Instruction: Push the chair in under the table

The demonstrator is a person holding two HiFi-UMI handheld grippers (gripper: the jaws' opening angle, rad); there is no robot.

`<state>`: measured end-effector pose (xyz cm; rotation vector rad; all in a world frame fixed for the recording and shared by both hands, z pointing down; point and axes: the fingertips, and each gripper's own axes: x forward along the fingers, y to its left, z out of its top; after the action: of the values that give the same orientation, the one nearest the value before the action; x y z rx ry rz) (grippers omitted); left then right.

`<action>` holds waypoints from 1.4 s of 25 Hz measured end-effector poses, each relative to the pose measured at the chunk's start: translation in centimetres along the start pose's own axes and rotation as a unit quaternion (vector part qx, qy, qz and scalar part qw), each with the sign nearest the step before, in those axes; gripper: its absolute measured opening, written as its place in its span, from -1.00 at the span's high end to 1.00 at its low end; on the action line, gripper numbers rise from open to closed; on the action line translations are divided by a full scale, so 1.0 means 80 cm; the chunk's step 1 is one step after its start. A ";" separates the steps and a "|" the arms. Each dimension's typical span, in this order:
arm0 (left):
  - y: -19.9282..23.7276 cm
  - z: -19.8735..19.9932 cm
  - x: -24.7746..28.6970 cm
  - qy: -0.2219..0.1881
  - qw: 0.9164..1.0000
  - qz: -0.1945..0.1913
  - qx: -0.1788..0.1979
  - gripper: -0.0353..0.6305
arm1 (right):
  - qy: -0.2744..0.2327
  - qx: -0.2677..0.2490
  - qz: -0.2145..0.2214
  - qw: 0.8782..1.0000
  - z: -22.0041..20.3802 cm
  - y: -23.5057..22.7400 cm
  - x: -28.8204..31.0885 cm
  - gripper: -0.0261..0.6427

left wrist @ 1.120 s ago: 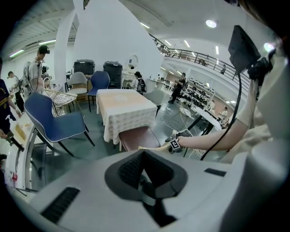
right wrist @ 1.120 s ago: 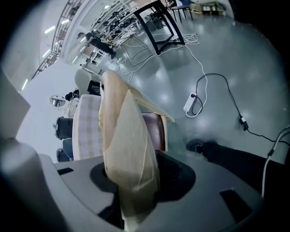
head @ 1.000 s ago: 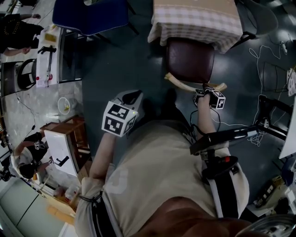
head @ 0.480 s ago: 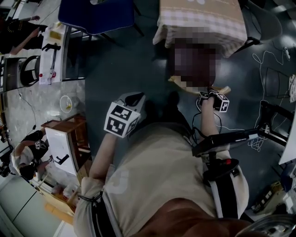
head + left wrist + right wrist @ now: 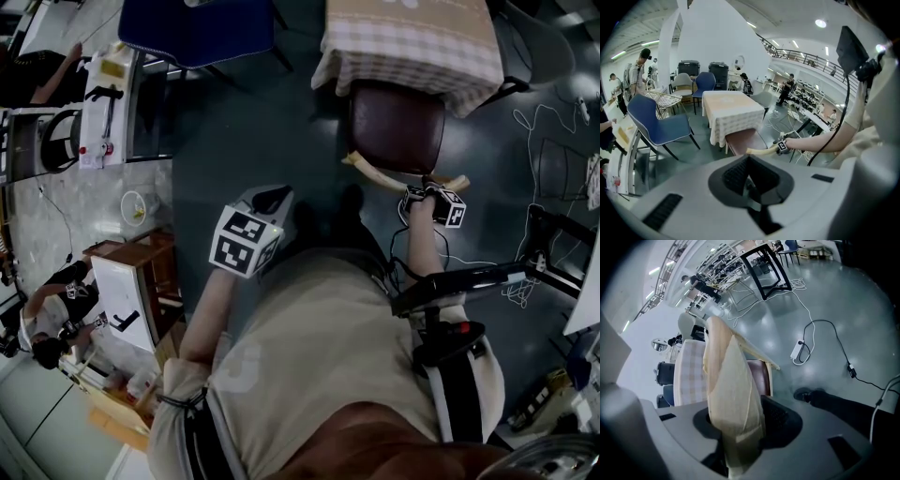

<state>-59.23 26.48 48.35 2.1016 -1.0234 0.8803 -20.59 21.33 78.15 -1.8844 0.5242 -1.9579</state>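
Observation:
The chair has a dark red seat (image 5: 398, 127) and a pale curved wooden backrest (image 5: 380, 172). Its seat front lies under the edge of the table's checked cloth (image 5: 412, 42). My right gripper (image 5: 431, 192) is shut on the right end of the backrest, which fills the gap between the jaws as a pale wooden backrest (image 5: 731, 394) in the right gripper view. My left gripper (image 5: 267, 199) hangs in the air left of the chair, shut and empty. Its view shows the chair (image 5: 745, 139) and table (image 5: 729, 110) ahead.
A blue chair (image 5: 192, 28) stands left of the table. A white workbench (image 5: 103, 103) and a wooden crate (image 5: 131, 281) line the left side. Cables (image 5: 553, 122) and a black frame (image 5: 553, 244) lie on the floor at right, with a power strip (image 5: 797, 351).
The head view has shifted slightly. The chair and both grippers keep their places.

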 end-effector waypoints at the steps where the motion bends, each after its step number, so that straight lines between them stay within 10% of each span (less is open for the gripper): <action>1: 0.000 0.001 0.001 0.001 1.000 0.000 0.000 0.88 | 0.000 0.001 0.000 1.000 0.000 0.001 0.000 0.39; 35: -0.005 0.026 0.017 0.011 1.000 0.021 -0.008 0.88 | 0.014 0.010 0.025 1.000 -0.003 0.039 0.018 0.37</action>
<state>-57.67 24.49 48.10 2.0596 -1.0633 0.9120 -20.88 17.91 77.83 -1.8165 0.5540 -1.9534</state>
